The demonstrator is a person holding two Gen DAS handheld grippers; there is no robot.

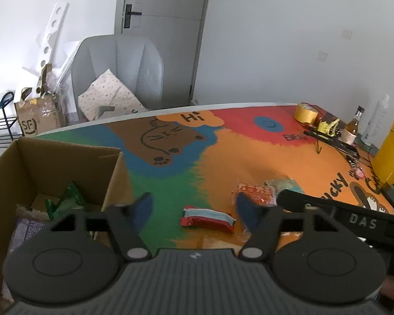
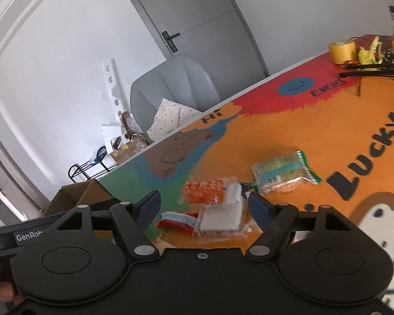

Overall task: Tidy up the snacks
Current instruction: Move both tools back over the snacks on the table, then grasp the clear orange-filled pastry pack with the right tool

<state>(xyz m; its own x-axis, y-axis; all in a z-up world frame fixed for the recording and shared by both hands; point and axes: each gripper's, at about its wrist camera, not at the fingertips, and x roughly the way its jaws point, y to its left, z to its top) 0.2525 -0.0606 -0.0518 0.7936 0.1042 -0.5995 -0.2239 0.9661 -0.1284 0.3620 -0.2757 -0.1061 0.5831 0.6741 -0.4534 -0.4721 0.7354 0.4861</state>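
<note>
A red, white and blue snack packet point(image 1: 207, 219) lies flat on the colourful table mat, between the fingers of my left gripper point(image 1: 194, 210), which is open and not touching it. An open cardboard box point(image 1: 65, 162) stands to its left with green packets point(image 1: 65, 204) inside. An orange packet point(image 1: 254, 193) lies just beyond the left gripper's right finger. My right gripper point(image 2: 205, 206) is open over a clear packet with white contents point(image 2: 220, 218). Around it lie the orange packet point(image 2: 205, 191), the striped packet point(image 2: 176, 221) and a green-edged cracker packet point(image 2: 281, 173).
A yellow tape roll point(image 1: 306, 113), a small bottle point(image 1: 353, 124), a black rack and a tall yellow container point(image 1: 392, 152) crowd the table's far right. A grey chair point(image 1: 118, 71) stands behind the table. The right gripper's black body point(image 1: 354, 218) reaches in from the right.
</note>
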